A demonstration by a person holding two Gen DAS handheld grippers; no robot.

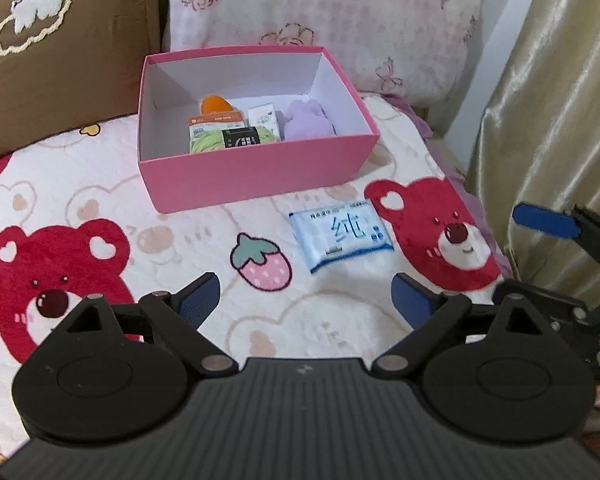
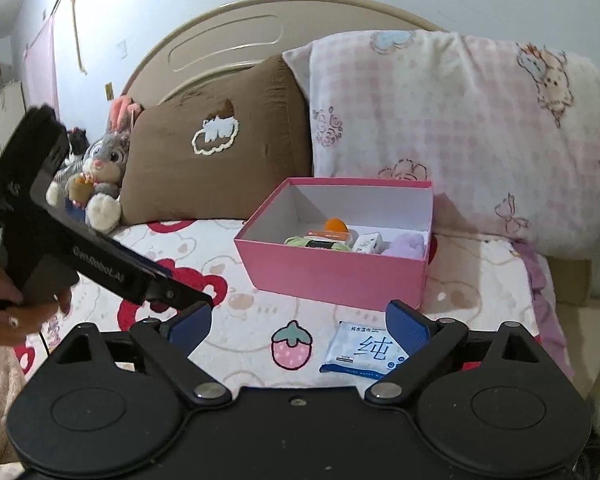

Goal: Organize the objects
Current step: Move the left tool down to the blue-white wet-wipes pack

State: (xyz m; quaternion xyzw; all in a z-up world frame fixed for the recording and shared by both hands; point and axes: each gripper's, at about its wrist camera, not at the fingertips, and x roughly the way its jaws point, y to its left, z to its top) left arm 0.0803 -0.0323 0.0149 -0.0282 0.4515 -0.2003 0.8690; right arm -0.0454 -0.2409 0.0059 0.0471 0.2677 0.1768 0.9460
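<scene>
Wet-wipe pack [image 1: 341, 235], blue and white, large "纯" on the front, smaller characters above it too fine to read. It lies flat on the bed blanket [image 1: 180, 240], just in front of the pink box [image 1: 260, 168], near the printed strawberry.

Pink box is open-topped with a white interior. Inside: orange egg-shaped thing [image 1: 217, 105], orange-labelled card pack [image 1: 216, 122], small white carton [image 1: 263, 118], dark packet [image 1: 242, 141] on something green, purple plush [image 1: 308, 120]. Their labels are illegible.

Left gripper [image 1: 306, 296]: jaws wide, nothing between them, above the blanket short of the wipes. Its side carries lettering in the right wrist view, blurred.

Right gripper [image 2: 298, 326]: jaws wide, empty, wipes pack just ahead near its right pad.

Room: bed with red-bear blanket, brown pillow [image 2: 220, 148] with cloud embroidery, pink checked pillow [image 2: 460, 128], beige headboard [image 2: 228, 40], grey rabbit plush [image 2: 104, 172], gold curtain [image 1: 560, 100].
</scene>
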